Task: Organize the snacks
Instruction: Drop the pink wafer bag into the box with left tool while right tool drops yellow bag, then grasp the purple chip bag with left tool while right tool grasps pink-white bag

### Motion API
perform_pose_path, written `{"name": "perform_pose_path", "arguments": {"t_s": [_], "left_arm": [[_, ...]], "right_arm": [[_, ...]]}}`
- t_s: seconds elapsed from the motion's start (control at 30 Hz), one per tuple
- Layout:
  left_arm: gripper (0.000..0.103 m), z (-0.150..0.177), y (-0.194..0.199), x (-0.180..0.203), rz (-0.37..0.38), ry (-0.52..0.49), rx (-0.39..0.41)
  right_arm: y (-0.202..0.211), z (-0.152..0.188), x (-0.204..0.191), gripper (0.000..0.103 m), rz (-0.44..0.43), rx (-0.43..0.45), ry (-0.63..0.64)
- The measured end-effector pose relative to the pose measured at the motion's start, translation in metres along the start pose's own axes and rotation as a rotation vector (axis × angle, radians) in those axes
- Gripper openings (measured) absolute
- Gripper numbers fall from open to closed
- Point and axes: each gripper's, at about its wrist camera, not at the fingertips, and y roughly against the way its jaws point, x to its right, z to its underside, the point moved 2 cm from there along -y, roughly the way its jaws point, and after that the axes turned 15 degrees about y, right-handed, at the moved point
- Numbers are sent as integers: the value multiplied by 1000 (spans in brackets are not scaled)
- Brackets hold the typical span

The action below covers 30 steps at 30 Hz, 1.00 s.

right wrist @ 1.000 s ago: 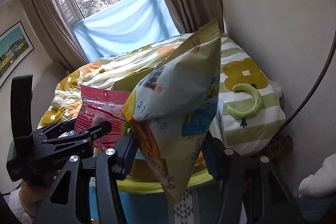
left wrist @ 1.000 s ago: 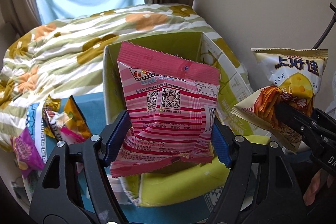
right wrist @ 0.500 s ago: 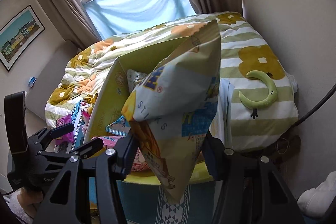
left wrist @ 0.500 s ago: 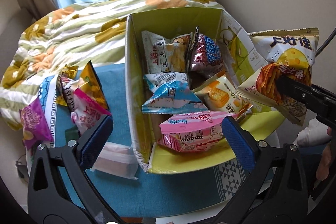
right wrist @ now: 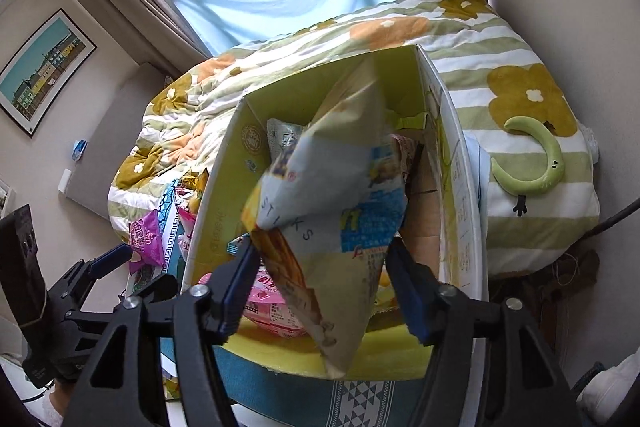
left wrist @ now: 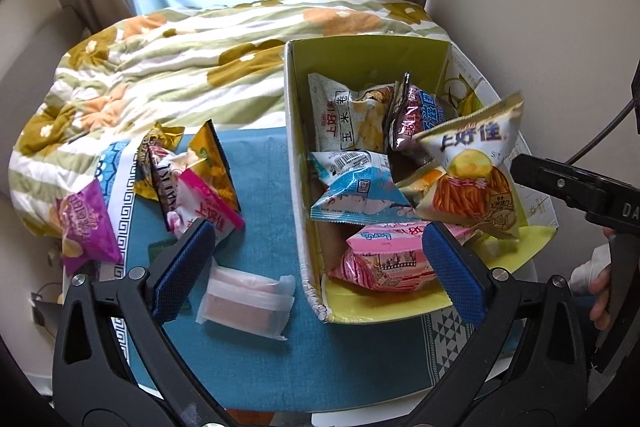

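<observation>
Right wrist view: the right gripper [right wrist: 320, 279] is opening, letting the cheese-stick bag [right wrist: 332, 211] drop into the yellow box [right wrist: 218, 195] (release step, I judge). The left gripper [left wrist: 316, 267], jaws wide and empty, should next reach the loose packets [left wrist: 192, 179] left of the box.

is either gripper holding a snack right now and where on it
Left gripper: nothing, wide open. Right gripper: jaws opening around the lower part of the cheese sticks bag, letting it go over the box.
</observation>
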Motion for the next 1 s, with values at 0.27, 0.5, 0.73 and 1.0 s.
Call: {"name": "perform_pose_path", "arguments": {"t_s": [0.27, 0.5, 0.73, 1.0], "left_arm": [[102, 13, -6, -3, -3, 1, -33], [102, 15, 9, -6, -2, 21, -1], [102, 8, 29, -20, -16, 78, 32], [102, 3, 59, -72, -73, 168, 81]], "right_arm": [[14, 23, -2, 103, 107, 46, 41], [30, 26, 0, 103, 103, 71, 28], [40, 19, -15, 103, 123, 92, 104], [50, -5, -48, 103, 78, 167, 165]]}}
